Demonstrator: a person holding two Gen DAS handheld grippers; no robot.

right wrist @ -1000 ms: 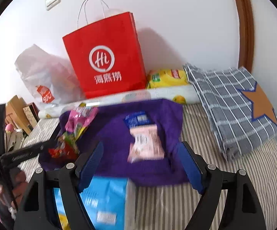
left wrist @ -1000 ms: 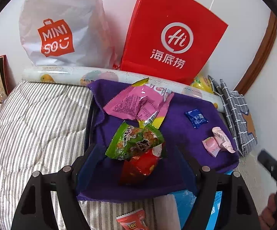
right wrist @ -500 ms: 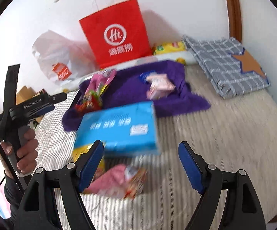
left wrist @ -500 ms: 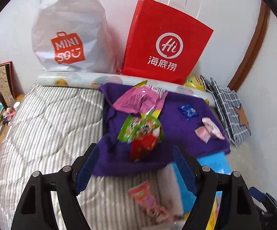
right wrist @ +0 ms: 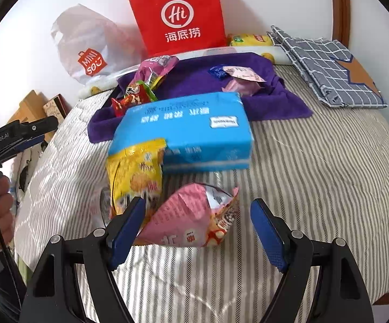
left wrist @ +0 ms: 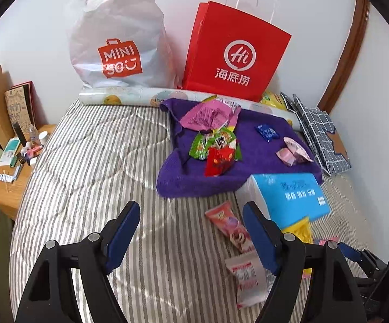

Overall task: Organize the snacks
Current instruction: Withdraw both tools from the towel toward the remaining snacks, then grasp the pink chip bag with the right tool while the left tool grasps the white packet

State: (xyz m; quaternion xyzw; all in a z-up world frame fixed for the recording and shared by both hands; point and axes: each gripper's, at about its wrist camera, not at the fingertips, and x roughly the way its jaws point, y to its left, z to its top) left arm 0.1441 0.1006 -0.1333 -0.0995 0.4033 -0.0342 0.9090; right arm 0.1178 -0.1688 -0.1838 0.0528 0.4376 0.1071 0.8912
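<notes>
Both tongs are spread wide and empty. The right tongs point(right wrist: 198, 227) frame a pink snack bag point(right wrist: 191, 216) lying on the striped bed point(right wrist: 315, 177), near a yellow packet point(right wrist: 135, 175) and blue tissue pack point(right wrist: 186, 129). Judged step: reaching for pickup. Next, lower, close on the bag, and carry it to the purple cloth point(right wrist: 269, 99). The left tongs point(left wrist: 191, 231) hover over the bed.

A home bedroom: a bed point(left wrist: 92, 161) with a striped quilt stands against a white wall, a wooden nightstand point(left wrist: 3, 188) beside it carries toiletries, and two shopping bags, a red bag point(left wrist: 234, 53) and a white bag point(left wrist: 119, 40), lean at the head.
</notes>
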